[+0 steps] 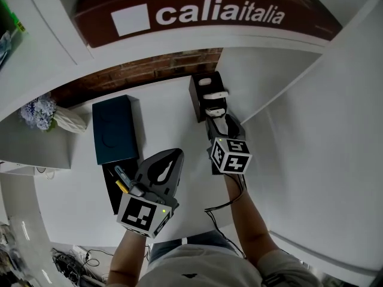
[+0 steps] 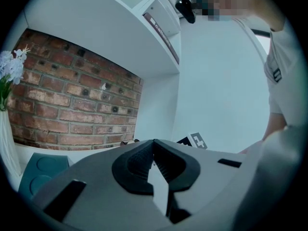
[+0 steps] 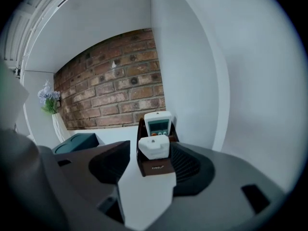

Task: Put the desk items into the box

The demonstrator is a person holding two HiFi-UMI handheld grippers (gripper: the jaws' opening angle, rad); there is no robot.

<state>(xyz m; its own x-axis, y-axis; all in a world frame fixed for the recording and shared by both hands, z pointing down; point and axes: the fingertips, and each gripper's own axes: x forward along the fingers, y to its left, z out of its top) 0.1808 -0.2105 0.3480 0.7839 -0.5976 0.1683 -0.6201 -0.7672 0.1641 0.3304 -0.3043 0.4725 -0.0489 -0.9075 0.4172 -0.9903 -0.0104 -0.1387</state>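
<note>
Sitting in the dark brown box at the white desk's back edge: two white remotes. R gripper wide open, L gripper shut, both empty. Yellow-and-grey pens prob. left.

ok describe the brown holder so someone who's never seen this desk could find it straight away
Find the brick wall behind the white desk. Near its right end, just ahead of the right gripper, stands a small dark brown holder. Unlike the closed teal box to its left, it is open-topped, with two white devices poking out.
</note>
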